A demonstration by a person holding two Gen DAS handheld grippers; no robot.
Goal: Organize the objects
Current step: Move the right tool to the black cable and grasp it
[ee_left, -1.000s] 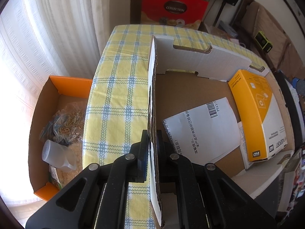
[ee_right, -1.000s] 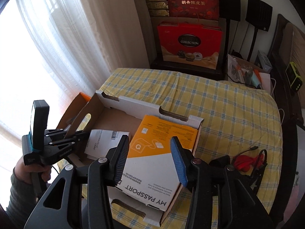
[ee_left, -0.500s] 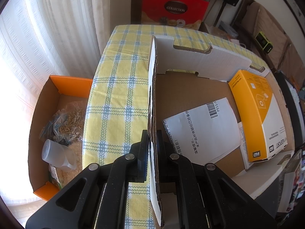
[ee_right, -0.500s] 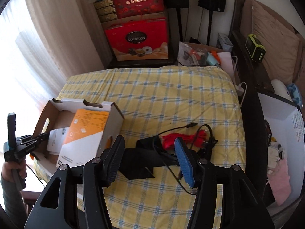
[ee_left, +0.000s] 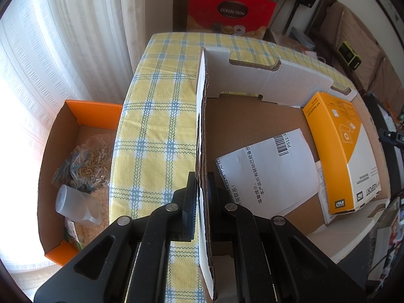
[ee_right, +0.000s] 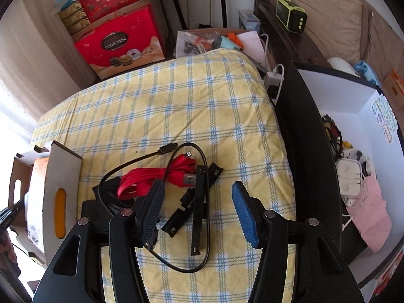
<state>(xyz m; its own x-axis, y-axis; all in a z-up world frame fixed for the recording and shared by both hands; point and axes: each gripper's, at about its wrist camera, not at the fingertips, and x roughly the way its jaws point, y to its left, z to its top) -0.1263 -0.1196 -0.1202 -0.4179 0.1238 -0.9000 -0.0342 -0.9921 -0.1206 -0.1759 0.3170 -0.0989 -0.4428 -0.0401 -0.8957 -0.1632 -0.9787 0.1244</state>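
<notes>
**Box steadied at one side, cables waiting at the other**

Far left in the left wrist view, an orange-rimmed carton [ee_left: 75, 116] sits on the floor below the bed, a sight the other camera lacks. Next comes the left gripper [ee_left: 202, 202], its jaws pinched tight on the upright side wall of the cardboard box [ee_left: 252, 75], probably to stop the box sliding on the checked bedspread [ee_left: 156, 116] while it is filled. Inside lie a white leaflet [ee_left: 267, 171] and the yellow package [ee_left: 338, 151].

The right wrist view alone shows what is left to tidy: to the right of the box, a black cable [ee_right: 204, 229], a red cable [ee_right: 161, 176] and black plastic strips [ee_right: 197, 214] lie on the bedspread. The right gripper [ee_right: 199, 212] hangs over them, jaws about half open and empty, seemingly lining up a pick.
</notes>
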